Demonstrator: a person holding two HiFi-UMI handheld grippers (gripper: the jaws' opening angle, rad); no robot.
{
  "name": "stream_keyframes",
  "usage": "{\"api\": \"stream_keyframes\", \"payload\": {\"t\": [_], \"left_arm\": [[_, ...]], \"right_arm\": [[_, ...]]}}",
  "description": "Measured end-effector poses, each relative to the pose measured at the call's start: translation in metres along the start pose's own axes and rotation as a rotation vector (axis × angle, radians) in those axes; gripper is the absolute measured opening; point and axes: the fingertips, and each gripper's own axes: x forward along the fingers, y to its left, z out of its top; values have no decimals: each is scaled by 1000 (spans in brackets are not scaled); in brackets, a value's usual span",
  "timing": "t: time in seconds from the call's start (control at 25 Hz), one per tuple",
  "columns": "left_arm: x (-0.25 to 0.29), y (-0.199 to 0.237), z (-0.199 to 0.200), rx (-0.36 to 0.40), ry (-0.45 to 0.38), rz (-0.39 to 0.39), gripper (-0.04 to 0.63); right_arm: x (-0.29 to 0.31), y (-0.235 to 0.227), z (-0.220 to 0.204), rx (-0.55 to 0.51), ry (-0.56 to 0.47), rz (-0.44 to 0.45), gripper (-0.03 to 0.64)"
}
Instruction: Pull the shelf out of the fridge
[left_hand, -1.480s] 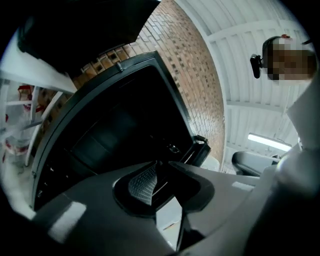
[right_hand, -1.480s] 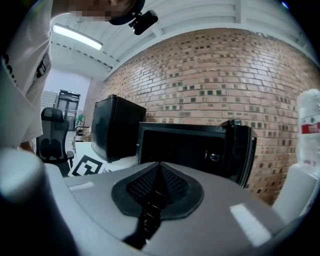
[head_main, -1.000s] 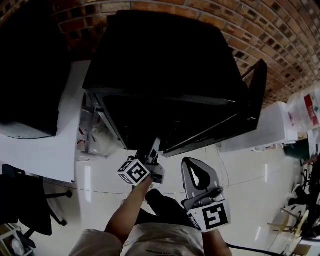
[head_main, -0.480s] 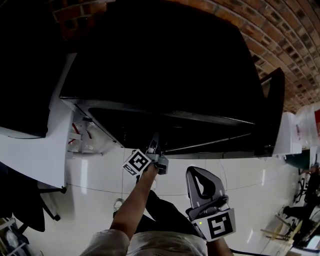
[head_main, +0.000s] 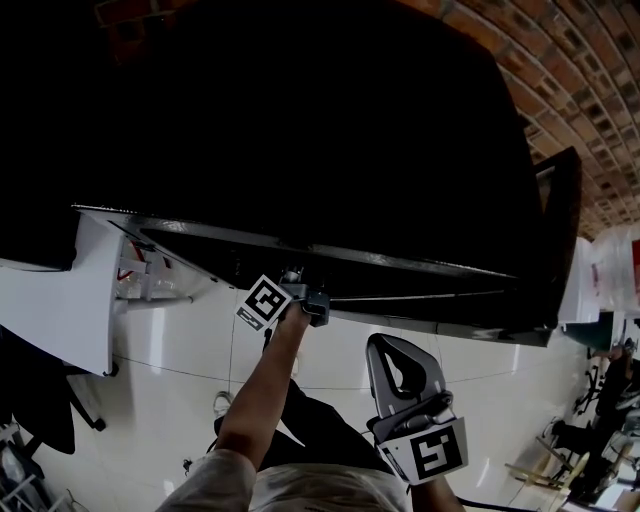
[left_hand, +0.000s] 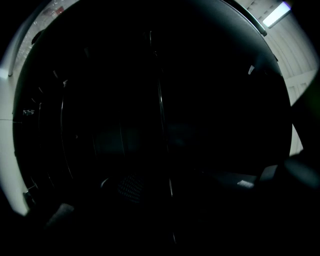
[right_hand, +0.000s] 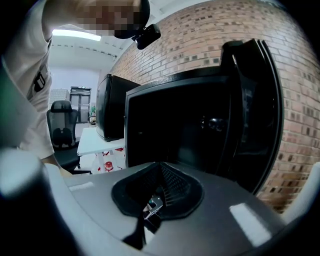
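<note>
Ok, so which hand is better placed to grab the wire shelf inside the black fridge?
Left. The left gripper is at the mouth of the open black fridge. Its jaws have just been opening wide, and a thin shelf wire seems to run between them. The right gripper hangs back over the shiny white floor, jaws together.

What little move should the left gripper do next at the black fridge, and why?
Probably ease the left gripper a touch deeper, then close on the shelf wire. It sits at the open fridge, its jaws have just been opening, and its dark view shows that thin wire ahead, not clearly between them.
</note>
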Motion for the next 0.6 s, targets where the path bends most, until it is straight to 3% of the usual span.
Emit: {"api": "stream_keyframes", "payload": {"t": [0.32,0.48,0.6], "left_arm": [[26,7,17,-31,-60,35,91],[35,1,20,-15,-64,22,15],[36,0,20,-44,-66,9,8]], "right_arm": [[9,-2,-3,7,2,37,5],[13,-5,-9,3,26,45,5],[14,-6,-10,10,27,49,5]]}}
